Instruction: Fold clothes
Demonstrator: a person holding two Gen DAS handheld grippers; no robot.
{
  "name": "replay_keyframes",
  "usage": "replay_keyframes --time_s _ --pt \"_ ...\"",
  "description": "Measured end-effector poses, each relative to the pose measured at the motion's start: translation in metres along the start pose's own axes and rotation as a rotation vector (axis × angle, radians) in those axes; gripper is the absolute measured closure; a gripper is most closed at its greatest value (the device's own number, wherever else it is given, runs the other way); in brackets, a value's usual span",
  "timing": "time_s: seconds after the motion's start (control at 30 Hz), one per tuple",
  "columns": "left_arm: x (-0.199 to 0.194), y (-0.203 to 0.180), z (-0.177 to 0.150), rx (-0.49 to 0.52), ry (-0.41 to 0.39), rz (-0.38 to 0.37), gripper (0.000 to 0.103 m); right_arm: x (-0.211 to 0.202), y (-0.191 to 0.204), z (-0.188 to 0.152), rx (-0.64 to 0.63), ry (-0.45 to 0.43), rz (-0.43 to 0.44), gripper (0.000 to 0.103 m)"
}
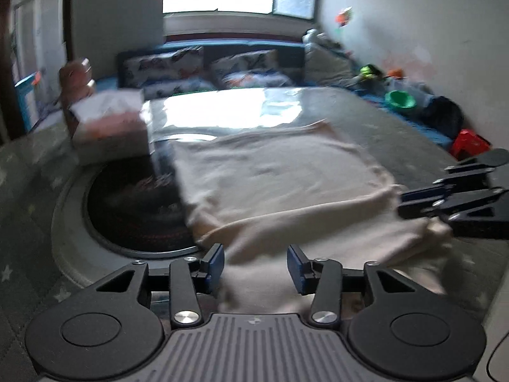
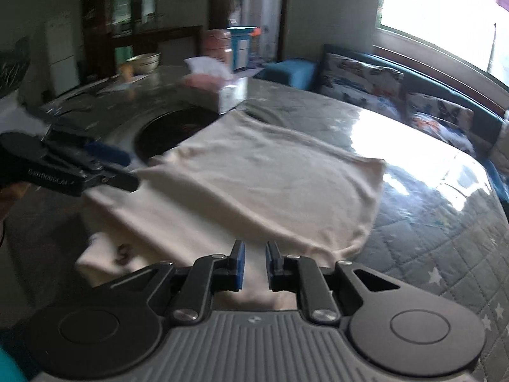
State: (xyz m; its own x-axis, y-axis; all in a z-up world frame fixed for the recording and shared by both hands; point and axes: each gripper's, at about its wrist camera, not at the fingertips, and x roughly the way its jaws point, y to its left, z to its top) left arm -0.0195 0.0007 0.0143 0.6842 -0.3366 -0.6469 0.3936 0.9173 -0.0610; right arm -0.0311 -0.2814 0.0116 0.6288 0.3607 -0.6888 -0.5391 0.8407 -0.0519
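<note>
A cream garment (image 1: pixel 280 175) (image 2: pixel 270 172) lies folded over on the glass-topped table (image 1: pixel 397 121) (image 2: pixel 413 197), its upper layer spread flat and its near edge hanging toward me. My left gripper (image 1: pixel 255 264) is open over the near left part of it, with fabric showing between the pads but not pinched. In the right wrist view it (image 2: pixel 127 170) comes in from the left at the garment's edge. My right gripper (image 2: pixel 255 265) stands at the near right edge with its jaws almost together on a fold of the fabric. In the left wrist view it (image 1: pixel 401 202) reaches in from the right.
A dark round inset (image 1: pixel 133 203) (image 2: pixel 168 133) sits in the table, partly under the garment. A tissue box (image 1: pixel 111 124) (image 2: pixel 222 89) stands behind it. Further back are a bowl (image 2: pixel 144 60) and a jar (image 2: pixel 218 44). A sofa with patterned cushions (image 1: pixel 191 67) (image 2: pixel 366 76) runs along the far side.
</note>
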Motion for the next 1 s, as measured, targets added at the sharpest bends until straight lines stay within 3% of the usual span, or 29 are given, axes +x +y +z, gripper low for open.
replay_keyframes --time_s 0.2,0.4,0.53,0.6,0.77,0.87,0.93,1.0 --pt "0.009 -0.022 -0.015 0.074 0.045 0.008 0.054 0.005 0.010 -0.015 -0.032 0.041 0.000 0.088" --pt "-0.031 -0.029 -0.012 0.087 -0.006 -0.005 0.044 -0.018 0.016 -0.016 -0.095 0.031 0.000 0.082" --pt "-0.044 -0.049 -0.023 0.126 0.026 -0.064 0.044 -0.029 0.019 -0.021 -0.147 0.042 0.004 0.072" --pt "-0.043 -0.058 -0.031 0.133 0.056 -0.069 0.044 -0.034 0.022 -0.026 -0.181 0.052 0.001 0.061" --pt "-0.030 -0.060 -0.041 0.055 0.126 -0.080 0.044 -0.046 0.035 -0.040 -0.292 0.058 0.000 0.050" --pt "-0.025 -0.059 -0.041 0.008 0.143 -0.105 0.053 -0.047 0.041 -0.046 -0.343 0.046 -0.020 0.043" --pt "-0.022 -0.058 -0.040 -0.020 0.148 -0.128 0.077 -0.048 0.044 -0.049 -0.368 0.034 -0.022 0.042" --pt "-0.020 -0.056 -0.037 -0.038 0.142 -0.149 0.087 -0.047 0.047 -0.052 -0.395 0.019 -0.020 0.037"
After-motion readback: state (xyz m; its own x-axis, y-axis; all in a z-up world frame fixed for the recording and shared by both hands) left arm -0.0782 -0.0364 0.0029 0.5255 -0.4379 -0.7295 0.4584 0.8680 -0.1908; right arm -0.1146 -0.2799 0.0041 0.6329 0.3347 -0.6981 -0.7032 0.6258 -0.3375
